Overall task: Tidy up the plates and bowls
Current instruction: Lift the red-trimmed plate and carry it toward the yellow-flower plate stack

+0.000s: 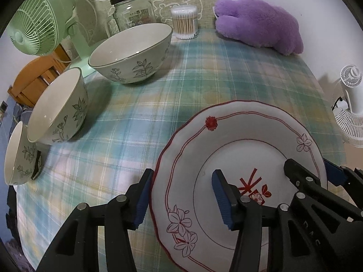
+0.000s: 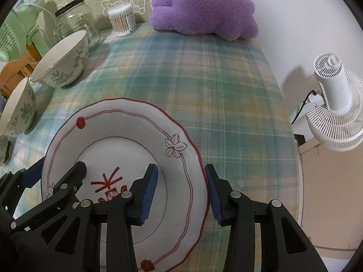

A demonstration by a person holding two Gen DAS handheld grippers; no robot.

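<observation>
Both hand-held grippers straddle the plate [image 1: 238,158] rim on the counter [image 1: 204,79]: left hand-held gripper [image 1: 181,195] on its left edge, right hand-held gripper [image 2: 181,190] opposite, jaws apart, not clamped.

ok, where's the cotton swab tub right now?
The cotton swab tub stands at the table's far edge in both views, between the glass jar and the purple plush toy.
</observation>
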